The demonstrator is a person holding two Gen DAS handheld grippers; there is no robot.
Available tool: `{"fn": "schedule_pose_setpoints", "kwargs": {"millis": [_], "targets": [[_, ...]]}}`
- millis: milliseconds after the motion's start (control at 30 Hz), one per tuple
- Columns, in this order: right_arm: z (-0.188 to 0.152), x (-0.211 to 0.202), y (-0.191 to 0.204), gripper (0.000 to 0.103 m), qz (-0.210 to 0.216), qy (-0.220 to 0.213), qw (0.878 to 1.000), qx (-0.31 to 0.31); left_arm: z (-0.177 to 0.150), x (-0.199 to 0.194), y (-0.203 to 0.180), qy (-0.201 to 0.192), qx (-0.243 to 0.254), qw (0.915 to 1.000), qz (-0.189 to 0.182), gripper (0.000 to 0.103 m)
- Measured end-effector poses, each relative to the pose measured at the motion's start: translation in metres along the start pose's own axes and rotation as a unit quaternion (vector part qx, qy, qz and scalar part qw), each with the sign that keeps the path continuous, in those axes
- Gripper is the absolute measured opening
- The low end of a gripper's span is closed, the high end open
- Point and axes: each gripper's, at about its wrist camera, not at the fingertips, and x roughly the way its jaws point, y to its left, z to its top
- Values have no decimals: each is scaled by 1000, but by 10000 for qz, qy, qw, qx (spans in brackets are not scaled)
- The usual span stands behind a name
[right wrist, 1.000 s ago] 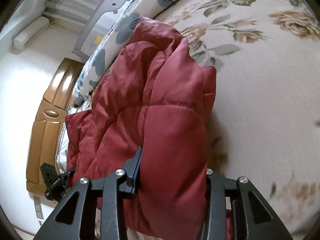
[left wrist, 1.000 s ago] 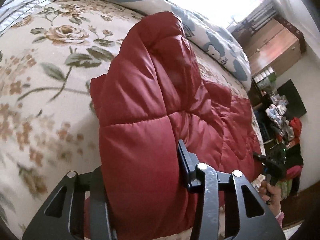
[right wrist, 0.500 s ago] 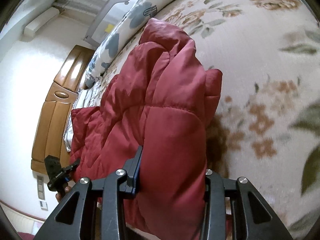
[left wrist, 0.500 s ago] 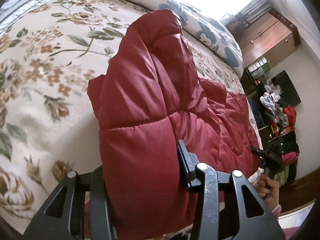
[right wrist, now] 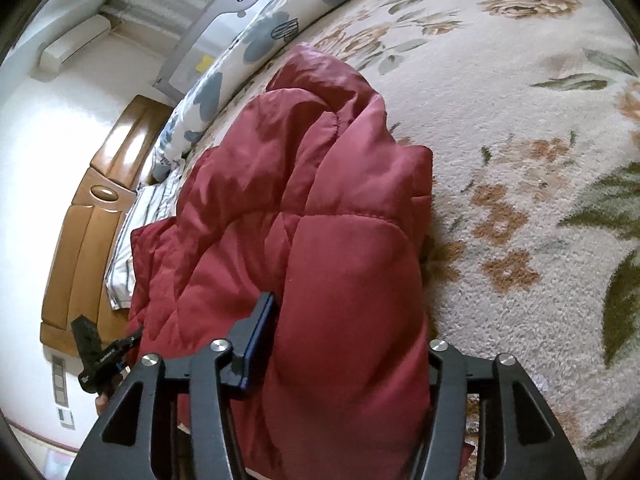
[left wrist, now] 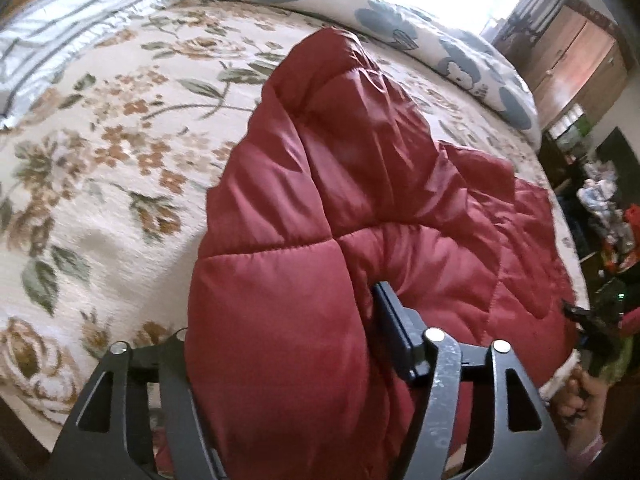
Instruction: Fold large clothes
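Note:
A dark red quilted jacket (left wrist: pixel 360 184) lies on the floral bed cover (left wrist: pixel 100 168), its near edge lifted. My left gripper (left wrist: pixel 280 344) is shut on a thick fold of the jacket; only its right finger (left wrist: pixel 394 320) shows, the left one is hidden by the fabric. In the right wrist view my right gripper (right wrist: pixel 348 332) is shut on another fold of the same jacket (right wrist: pixel 288 184), with its left finger (right wrist: pixel 260 332) showing. Each gripper appears small in the other's view: the right one (left wrist: pixel 596 328) and the left one (right wrist: pixel 100 354).
A blue and white patterned duvet (left wrist: pixel 400 20) runs along the far side of the bed. A striped pillow (left wrist: pixel 52 40) lies at the left. The wooden headboard (right wrist: pixel 80 220) shows in the right wrist view. A wooden wardrobe (left wrist: pixel 576 64) and clutter (left wrist: pixel 608 216) stand beyond the bed.
Both grippers have moved with the jacket held in them, so more of the bed cover shows in each view. The grip on the folds is the same.

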Motion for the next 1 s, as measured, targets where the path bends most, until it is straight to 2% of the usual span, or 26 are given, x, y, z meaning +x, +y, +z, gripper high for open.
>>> {"fn": "schedule_pose_setpoints", "kwargs": {"millis": [167, 267, 367, 467, 567, 733, 1000], "targets": [[-3, -8, 1, 65, -219, -98, 9997, -33, 1, -9, 1, -101, -27, 9995, 289, 77], [-3, -16, 3, 69, -405, -229, 9989, -75, 2, -15, 0, -204, -60, 9992, 346, 77], [0, -28, 10, 73, -648, -503, 9964, -201, 4, -23, -6, -382, 45, 9974, 616, 79], [0, -41, 22, 75, -871, -768, 9922, -451, 3, -34, -12, -662, 157, 9936, 906, 79], [-4, -45, 37, 75, -1010, -900, 9879, -757, 5, -47, -16, -1016, 247, 9860, 1298, 79], [-15, -40, 68, 75, -1145, -953, 9801, -1315, 6, -59, -26, -1121, 483, 9868, 1060, 79], [-26, -8, 109, 75, -1010, -665, 9746, -1886, -13, -34, -82, -647, 1109, 9901, 561, 79]]}}
